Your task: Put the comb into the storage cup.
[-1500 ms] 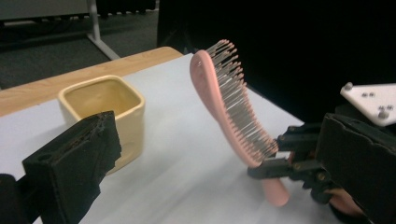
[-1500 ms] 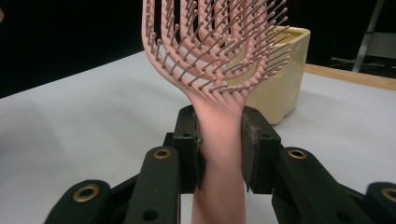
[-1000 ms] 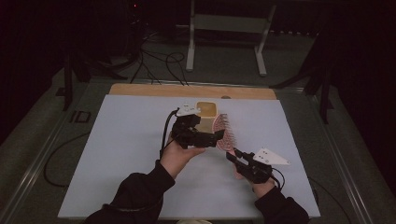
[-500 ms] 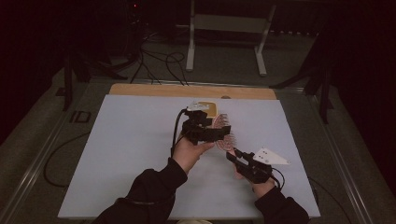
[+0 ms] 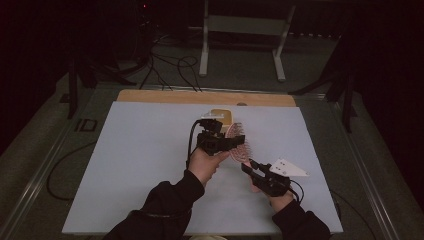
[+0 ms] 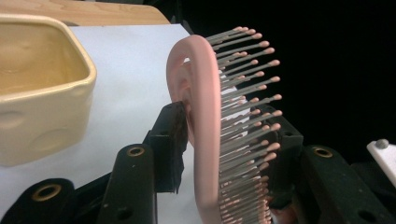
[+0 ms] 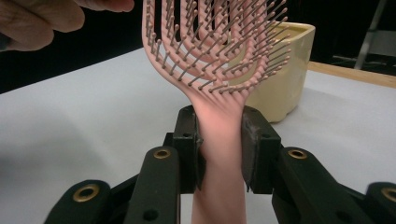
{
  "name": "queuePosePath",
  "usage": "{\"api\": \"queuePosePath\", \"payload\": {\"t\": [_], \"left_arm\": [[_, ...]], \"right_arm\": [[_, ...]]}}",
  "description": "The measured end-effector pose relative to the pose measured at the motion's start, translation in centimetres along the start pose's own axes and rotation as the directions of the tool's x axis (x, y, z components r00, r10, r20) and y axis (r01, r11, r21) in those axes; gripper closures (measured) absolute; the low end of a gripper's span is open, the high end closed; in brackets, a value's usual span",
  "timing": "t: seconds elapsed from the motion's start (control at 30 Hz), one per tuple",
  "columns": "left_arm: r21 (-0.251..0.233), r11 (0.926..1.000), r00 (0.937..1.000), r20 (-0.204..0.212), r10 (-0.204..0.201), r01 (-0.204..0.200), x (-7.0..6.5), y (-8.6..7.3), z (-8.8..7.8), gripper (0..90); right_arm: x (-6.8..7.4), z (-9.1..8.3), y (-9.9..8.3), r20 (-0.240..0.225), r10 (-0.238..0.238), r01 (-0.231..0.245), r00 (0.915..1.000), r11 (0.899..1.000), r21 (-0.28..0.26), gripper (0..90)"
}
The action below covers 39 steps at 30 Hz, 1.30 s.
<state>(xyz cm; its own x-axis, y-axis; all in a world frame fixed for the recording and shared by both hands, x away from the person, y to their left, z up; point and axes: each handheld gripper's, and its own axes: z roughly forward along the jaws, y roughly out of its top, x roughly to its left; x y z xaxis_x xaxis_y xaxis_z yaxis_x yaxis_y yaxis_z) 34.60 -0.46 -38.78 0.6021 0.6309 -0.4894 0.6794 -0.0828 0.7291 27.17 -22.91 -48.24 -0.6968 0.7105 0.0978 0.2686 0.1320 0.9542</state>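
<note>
Layout as I see it: hairbrush held above the sheet, between my two grippers, container behind.

On the table (image 5: pixel 150 96) lies the sheet (image 5: pixel 140 165); the container (image 5: pixel 221 116) stands on the sheet toward the far edge, just behind the hairbrush (image 5: pixel 239 145). My left gripper (image 5: pixel 235 140) sits at the brush head with the head between its jaws; my right gripper (image 5: pixel 248 165) is nearer me and to the right, its jaws either side of the handle.
</note>
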Motion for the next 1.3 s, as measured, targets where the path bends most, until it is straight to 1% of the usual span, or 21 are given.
{"api": "queuePosePath", "payload": {"t": [0.07, 0.27, 0.33, 0.4, 0.5, 0.6, 0.63, 0.67, 0.7, 0.73, 0.77, 0.8, 0.83, 0.97, 1.03, 1.07, 1.1, 1.17, 1.2, 1.27, 1.3], "left_arm": [[-0.004, 1.0000, 1.0000, 0.003, -0.006, 0.006, 0.0, 0.0, 0.0, 59.3], [-0.011, 0.9999, 0.9999, 0.015, 0.006, -0.006, -0.1, 0.0, 0.0, 62.4], [-0.008, 0.9996, 0.9995, 0.016, 0.028, -0.028, -0.2, 0.1, 0.0, 63.8], [-0.005, 0.9994, 0.9993, 0.016, 0.034, -0.034, -0.3, 0.1, 0.0, 64.1], [-0.015, 0.9978, 0.9978, 0.015, 0.065, -0.065, -0.9, 0.2, -0.1, 65.1], [-0.017, 0.9966, 0.9966, 0.018, 0.081, -0.081, -1.1, 0.2, -0.1, 65.3], [-0.014, 0.9957, 0.9956, 0.019, 0.091, -0.091, -1.2, 0.2, -0.1, 65.4], [-0.014, 0.9957, 0.9956, 0.019, 0.091, -0.091, -1.2, 0.2, -0.1, 65.4], [-0.016, 0.9957, 0.9956, 0.022, 0.091, -0.091, -1.2, 0.3, -0.1, 65.4], [-0.020, 0.9961, 0.9959, 0.027, 0.087, -0.086, -1.2, 0.3, -0.2, 65.4], [-0.018, 0.9951, 0.9948, 0.029, 0.098, -0.097, -1.2, 0.4, -0.2, 65.4], [-0.018, 0.9947, 0.9942, 0.033, 0.102, -0.101, -1.3, 0.5, -0.2, 65.4], [-0.013, 0.9933, 0.9925, 0.040, 0.115, -0.115, -1.4, 0.6, -0.3, 65.4], [-0.021, 0.9915, 0.9907, 0.043, 0.129, -0.128, -1.4, 0.8, -0.5, 65.4], [-0.021, 0.9915, 0.9907, 0.043, 0.129, -0.128, -1.4, 0.8, -0.5, 65.4], [-0.024, 0.9901, 0.9892, 0.046, 0.139, -0.138, -1.5, 0.9, -0.7, 65.4], [-0.024, 0.9901, 0.9892, 0.046, 0.139, -0.138, -1.5, 0.9, -0.7, 65.4], [-0.028, 0.9874, 0.9872, 0.031, 0.157, -0.156, -1.4, 1.0, -1.0, 65.5], [-0.033, 0.9867, 0.9868, 0.028, 0.160, -0.159, -1.4, 1.1, -1.1, 65.5], [-0.035, 0.9858, 0.9859, 0.024, 0.165, -0.165, -1.4, 1.1, -1.3, 65.5], [-0.036, 0.9845, 0.9848, 0.022, 0.172, -0.172, -1.4, 1.2, -1.6, 65.4]], "right_arm": [[0.1, 0.0, 0.0, 0.002, -0.007, 0.007, 1.0000, 1.000, -0.001, 70.7], [0.1, 0.0, 0.1, -0.003, -0.005, 0.005, 1.0000, 1.000, 0.001, 70.4], [0.1, 0.1, 0.1, -0.007, -0.004, 0.004, 1.0000, 1.000, 0.005, 70.2], [0.1, 0.1, 0.0, -0.010, 0.002, -0.002, 0.9999, 1.000, 0.005, 70.2], [0.2, 0.2, 0.1, -0.004, 0.000, 0.000, 1.0000, 1.000, 0.014, 70.1], [0.2, 0.2, 0.1, -0.006, 0.007, -0.007, 1.0000, 1.000, 0.013, 69.8], [0.2, 0.3, 0.1, -0.014, 0.004, -0.003, 0.9999, 1.000, 0.019, 65.8], [0.2, 0.3, 0.1, -0.014, 0.004, -0.003, 0.9999, 1.000, 0.019, 65.8], [0.3, 0.5, 0.0, -0.033, 0.002, -0.001, 0.9994, 0.999, 0.033, 54.1], [0.3, 0.5, 0.0, -0.033, 0.002, -0.001, 0.9994, 0.999, 0.033, 54.1], [0.4, 0.7, -0.1, -0.039, 0.002, 0.000, 0.9992, 0.998, 0.055, 43.9], [0.4, 0.7, -0.1, -0.039, 0.002, 0.000, 0.9992, 0.998, 0.055, 43.9], [0.6, 0.9, -0.1, -0.050, 0.002, 0.001, 0.9987, 0.998, 0.061, 36.9], [0.7, 0.9, -0.1, -0.059, 0.007, -0.003, 0.9982, 0.998, 0.056, 28.3], [0.7, 0.8, 0.0, -0.058, 0.008, -0.005, 0.9983, 0.998, 0.060, 28.3], [0.7, 0.8, 0.0, -0.056, 0.008, -0.005, 0.9984, 0.998, 0.059, 23.1], [0.7, 0.8, 0.0, -0.056, 0.008, -0.005, 0.9984, 0.998, 0.059, 23.1], [0.7, 0.8, 0.0, -0.066, 0.016, -0.012, 0.9977, 0.998, 0.066, 17.2], [0.7, 0.8, 0.0, -0.086, 0.016, -0.009, 0.9961, 0.997, 0.074, 14.3], [0.7, 0.8, -0.1, -0.085, 0.014, -0.007, 0.9963, 0.997, 0.080, 13.9], [0.7, 0.9, -0.1, -0.106, 0.009, 0.001, 0.9943, 0.996, 0.091, 12.2]]}}
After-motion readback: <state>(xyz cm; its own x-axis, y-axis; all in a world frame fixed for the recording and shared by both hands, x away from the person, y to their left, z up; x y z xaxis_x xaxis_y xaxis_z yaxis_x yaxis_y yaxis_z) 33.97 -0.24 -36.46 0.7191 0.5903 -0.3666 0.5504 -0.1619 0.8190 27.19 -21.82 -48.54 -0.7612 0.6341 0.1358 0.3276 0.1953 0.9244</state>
